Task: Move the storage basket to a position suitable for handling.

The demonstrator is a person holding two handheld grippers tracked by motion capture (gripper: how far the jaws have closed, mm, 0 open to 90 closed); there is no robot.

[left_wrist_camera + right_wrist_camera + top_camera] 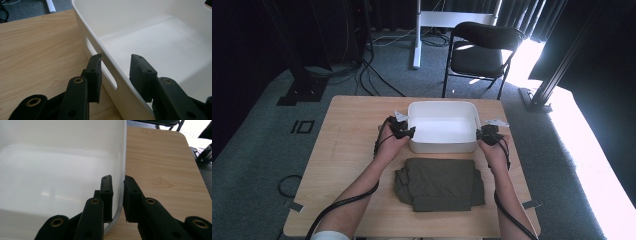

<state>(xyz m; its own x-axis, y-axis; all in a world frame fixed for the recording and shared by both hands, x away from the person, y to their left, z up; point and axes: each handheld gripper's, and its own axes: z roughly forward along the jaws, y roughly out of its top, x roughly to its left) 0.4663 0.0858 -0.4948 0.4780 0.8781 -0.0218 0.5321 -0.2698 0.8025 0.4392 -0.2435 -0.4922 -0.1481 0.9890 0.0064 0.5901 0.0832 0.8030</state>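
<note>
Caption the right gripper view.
Right hand-held gripper clamped on the white bin's side wall, wooden table beside.

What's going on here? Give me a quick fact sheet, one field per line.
Place: wooden table
Main thing: white tub, nothing inside
Left gripper: jaws astride the tub's left wall by the handle slot, a gap at the inner pad, not yet clamped
Right gripper: shut on the tub's right wall
Also on the table: folded olive-green garment, in front of the tub
Behind the table: black folding chair
</note>
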